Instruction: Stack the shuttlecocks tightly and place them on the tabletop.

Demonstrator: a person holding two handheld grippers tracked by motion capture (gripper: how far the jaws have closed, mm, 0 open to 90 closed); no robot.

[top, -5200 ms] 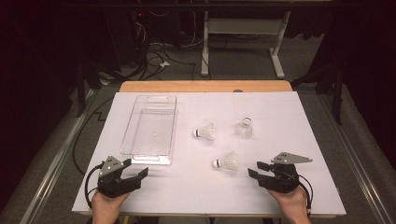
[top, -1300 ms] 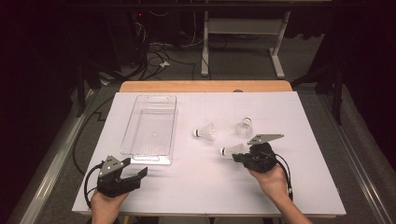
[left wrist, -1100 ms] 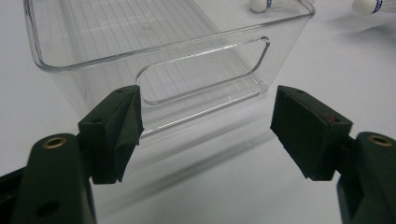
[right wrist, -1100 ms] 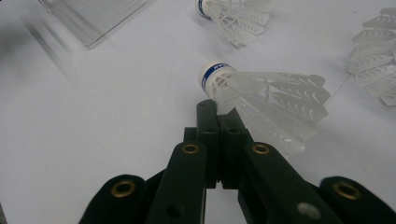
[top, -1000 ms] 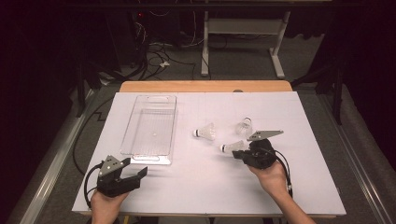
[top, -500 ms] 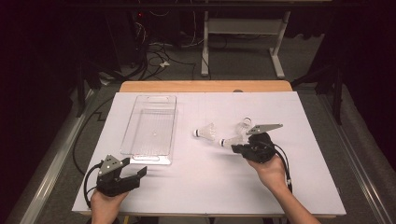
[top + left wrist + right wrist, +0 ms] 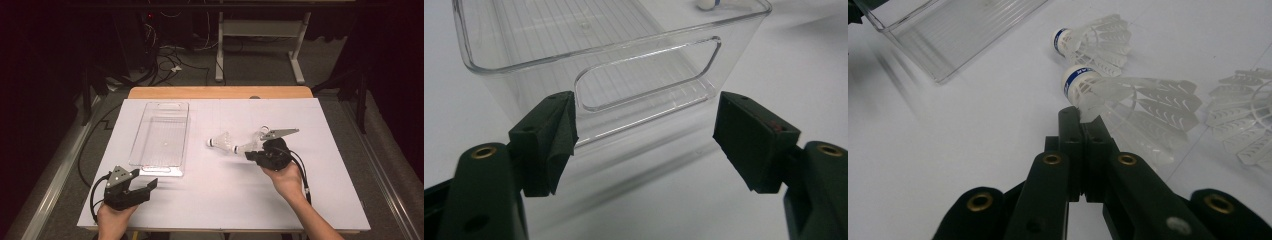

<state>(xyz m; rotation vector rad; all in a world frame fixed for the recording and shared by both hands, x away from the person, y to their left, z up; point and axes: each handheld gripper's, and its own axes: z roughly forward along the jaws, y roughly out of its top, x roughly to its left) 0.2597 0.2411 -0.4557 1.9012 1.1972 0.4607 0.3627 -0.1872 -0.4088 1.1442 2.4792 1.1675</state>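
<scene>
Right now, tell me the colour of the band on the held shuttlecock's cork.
Blue band, clearest in the right gripper view.

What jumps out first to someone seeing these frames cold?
The right gripper, right of the table's middle, is shut on the skirt of a white shuttlecock, with two more shuttlecocks lying close by on the white table. At the left, the left gripper rests with jaws open, facing the near end of an empty clear plastic bin.
</scene>
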